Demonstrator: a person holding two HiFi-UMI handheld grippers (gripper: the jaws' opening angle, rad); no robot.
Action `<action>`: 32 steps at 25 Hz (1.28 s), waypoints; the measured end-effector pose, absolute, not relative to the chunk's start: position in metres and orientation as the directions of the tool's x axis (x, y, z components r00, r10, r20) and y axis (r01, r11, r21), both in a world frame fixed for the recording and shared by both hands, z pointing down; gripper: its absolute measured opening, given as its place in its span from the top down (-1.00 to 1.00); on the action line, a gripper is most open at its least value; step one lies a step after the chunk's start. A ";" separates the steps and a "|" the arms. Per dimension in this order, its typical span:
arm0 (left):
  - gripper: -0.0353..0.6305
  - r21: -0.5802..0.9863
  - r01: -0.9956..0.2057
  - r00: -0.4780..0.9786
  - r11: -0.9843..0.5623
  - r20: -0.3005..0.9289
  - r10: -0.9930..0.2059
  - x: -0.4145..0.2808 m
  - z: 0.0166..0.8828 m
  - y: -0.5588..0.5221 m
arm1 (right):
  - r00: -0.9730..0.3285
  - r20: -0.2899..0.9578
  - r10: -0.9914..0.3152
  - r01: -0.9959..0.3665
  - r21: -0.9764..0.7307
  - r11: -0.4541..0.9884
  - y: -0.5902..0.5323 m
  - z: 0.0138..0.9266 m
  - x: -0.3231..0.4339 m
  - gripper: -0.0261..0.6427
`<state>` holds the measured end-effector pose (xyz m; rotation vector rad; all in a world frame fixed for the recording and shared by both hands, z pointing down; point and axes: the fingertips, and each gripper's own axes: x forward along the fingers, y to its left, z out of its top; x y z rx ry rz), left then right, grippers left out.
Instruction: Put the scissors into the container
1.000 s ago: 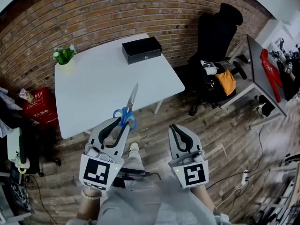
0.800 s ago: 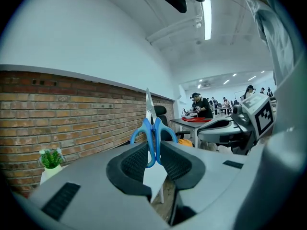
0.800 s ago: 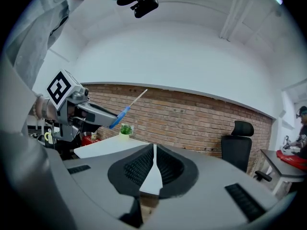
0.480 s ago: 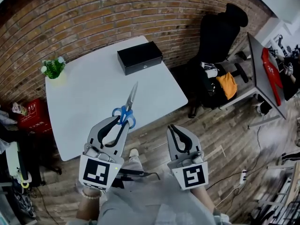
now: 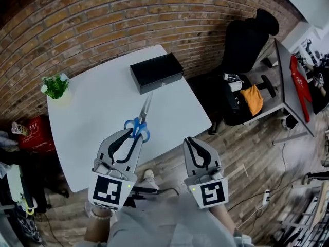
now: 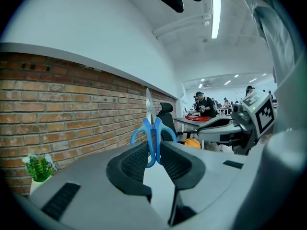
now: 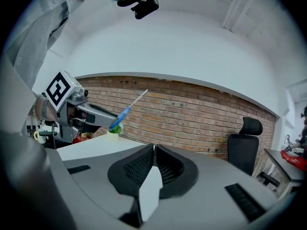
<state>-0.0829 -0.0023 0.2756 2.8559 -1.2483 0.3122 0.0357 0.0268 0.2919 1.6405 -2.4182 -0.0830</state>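
Nearly level, left gripper [image 5: 134, 134] clamping scissors [image 5: 145, 108], blades forward

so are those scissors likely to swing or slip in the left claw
Probably stiff: the scissors stick out straight from the left claw, blades shut. They are held only by the blue handles, so the long end could perhaps pivot if bumped. Smooth plastic loops might slip a little.
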 end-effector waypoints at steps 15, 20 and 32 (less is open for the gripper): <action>0.62 -0.045 -0.734 0.664 -0.678 0.165 -0.729 -0.092 0.278 -0.026 | -0.340 0.161 -0.927 -0.912 0.186 0.367 0.007 0.302 0.027 0.78; 0.62 -0.055 -0.734 0.660 -0.677 0.173 -0.731 -0.089 0.281 -0.026 | -0.339 0.168 -0.926 -0.914 0.175 0.367 0.010 0.302 0.031 0.78; 0.62 -0.045 -0.754 0.638 -0.655 0.187 -0.747 -0.095 0.291 -0.061 | -0.362 0.192 -0.912 -0.902 0.176 0.395 -0.032 0.321 0.028 0.78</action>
